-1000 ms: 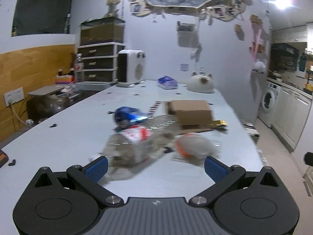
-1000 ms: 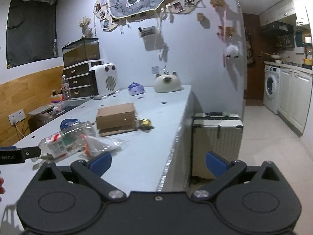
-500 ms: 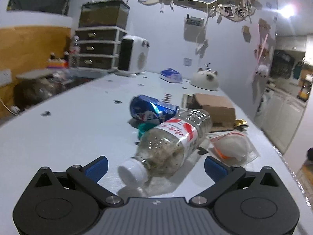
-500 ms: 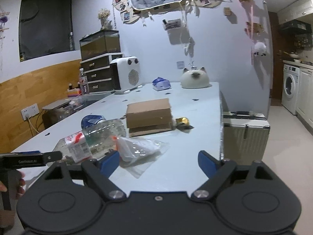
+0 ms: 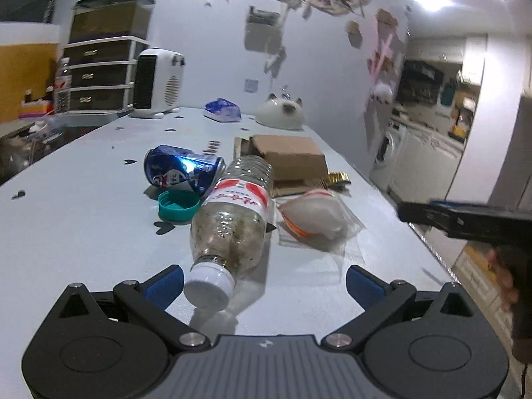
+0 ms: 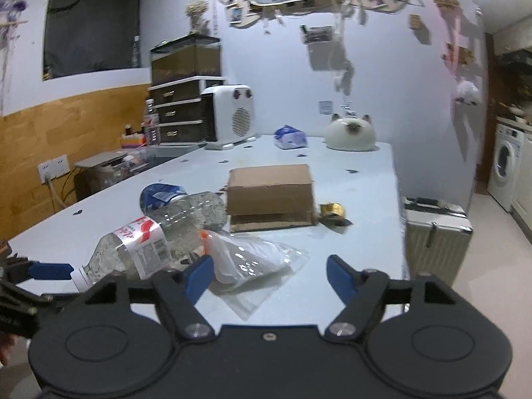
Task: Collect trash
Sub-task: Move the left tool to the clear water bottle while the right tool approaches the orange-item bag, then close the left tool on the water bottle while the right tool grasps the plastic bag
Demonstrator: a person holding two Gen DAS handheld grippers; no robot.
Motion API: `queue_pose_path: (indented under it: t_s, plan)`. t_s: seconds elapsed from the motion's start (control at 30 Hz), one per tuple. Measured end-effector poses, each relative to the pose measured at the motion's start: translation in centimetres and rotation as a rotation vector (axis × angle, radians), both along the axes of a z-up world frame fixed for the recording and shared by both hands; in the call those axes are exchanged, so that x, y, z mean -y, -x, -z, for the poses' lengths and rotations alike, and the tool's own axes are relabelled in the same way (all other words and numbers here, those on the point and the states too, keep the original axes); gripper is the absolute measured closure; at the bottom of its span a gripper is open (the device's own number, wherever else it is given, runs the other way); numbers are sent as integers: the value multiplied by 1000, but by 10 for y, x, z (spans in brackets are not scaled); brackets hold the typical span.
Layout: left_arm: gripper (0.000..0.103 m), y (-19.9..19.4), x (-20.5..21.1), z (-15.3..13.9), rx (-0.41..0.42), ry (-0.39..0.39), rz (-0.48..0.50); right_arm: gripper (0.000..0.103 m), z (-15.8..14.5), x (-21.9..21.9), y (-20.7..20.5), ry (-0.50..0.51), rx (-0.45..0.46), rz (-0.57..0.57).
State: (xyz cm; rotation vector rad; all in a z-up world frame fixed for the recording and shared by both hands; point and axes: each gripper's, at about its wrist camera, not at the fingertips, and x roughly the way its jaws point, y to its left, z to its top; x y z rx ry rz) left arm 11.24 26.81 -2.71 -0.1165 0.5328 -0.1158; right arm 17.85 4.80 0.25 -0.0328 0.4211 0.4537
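Note:
A clear plastic bottle (image 5: 229,229) with a red-and-white label lies on the white table (image 5: 83,232), its white cap pointing at my left gripper (image 5: 264,284). That gripper is open, and the cap sits just inside its left finger without touching either pad. A crumpled clear bag (image 6: 252,259) with orange and white inside lies right of the bottle (image 6: 149,242). My right gripper (image 6: 270,276) is low over the table with its jaws closing. The bag's near edge lies between the fingers, and the pads are not pressing on it.
A crushed blue can (image 5: 181,169) and a teal lid (image 5: 178,206) lie behind the bottle. A cardboard box (image 6: 271,193) and a gold wrapper (image 6: 332,209) sit further back. The table edge runs along the right, with a silver suitcase (image 6: 435,232) on the floor beyond it.
Both grippers have moved in on the trash pile. The left one sank until the bottle cap came between its fingers. The right one swung left to the bag and its jaws narrowed.

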Motion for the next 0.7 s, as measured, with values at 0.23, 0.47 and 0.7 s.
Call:
queue_pose_path:
  t_s: [0.23, 0.47, 0.7]
  plan:
    - [3, -20, -6, -10, -34, -135, -37, 47, 8, -43, -27, 128, 41, -74]
    - [8, -51, -8, -17, -79, -214, -20, 70, 23, -84, -52, 338, 79, -149]
    - [14, -88, 0, -19, -144, -237, 27, 88, 28, -88, -53, 461, 110, -170]
